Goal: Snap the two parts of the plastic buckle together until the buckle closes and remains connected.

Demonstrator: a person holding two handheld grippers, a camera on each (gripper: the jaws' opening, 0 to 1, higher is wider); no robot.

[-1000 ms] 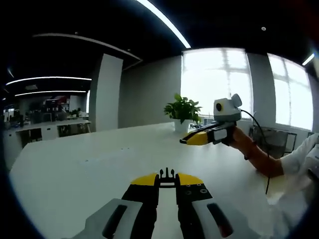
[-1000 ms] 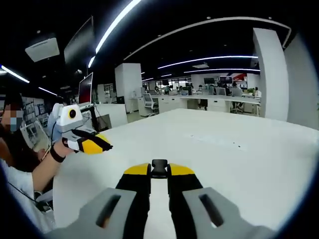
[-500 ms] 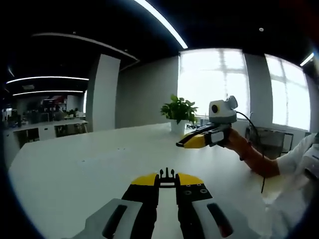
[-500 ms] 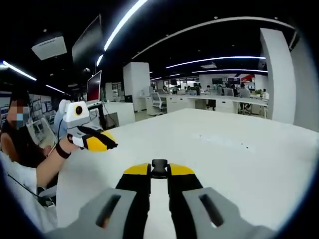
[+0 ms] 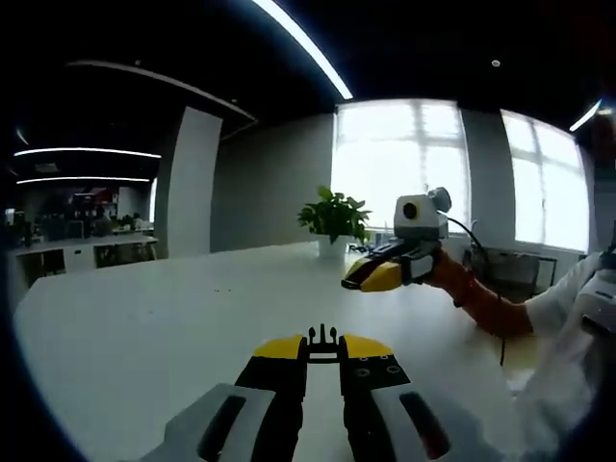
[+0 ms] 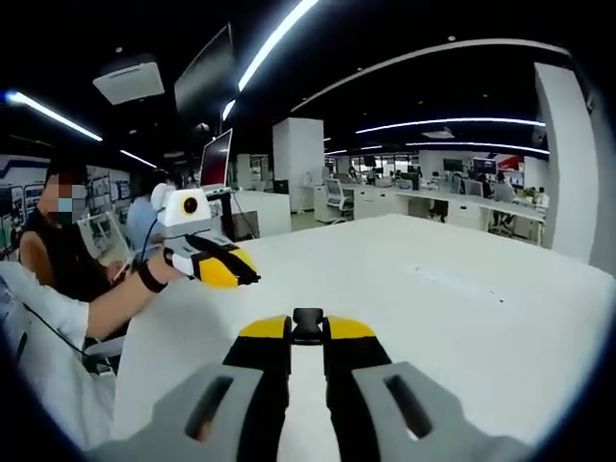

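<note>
Left gripper [image 5: 323, 339]: jaws closed on the pronged buckle half [image 5: 323, 333], prongs sticking out past the tips, held above the white table [image 5: 144, 318]. Right gripper [image 6: 308, 327]: jaws clamped on the socket half [image 6: 308, 318], also in the air.

Both halves look like small, light, stiff plastic; likely slick. Best gripped by the flat body, leaving prongs and socket mouth free. The prongs should flex, then click.

Against a second ago: the far plant [image 5: 333, 214] has slid leftward as the views swung, and each gripper sits nearer the middle of the other's view. The halves remain well apart.
</note>
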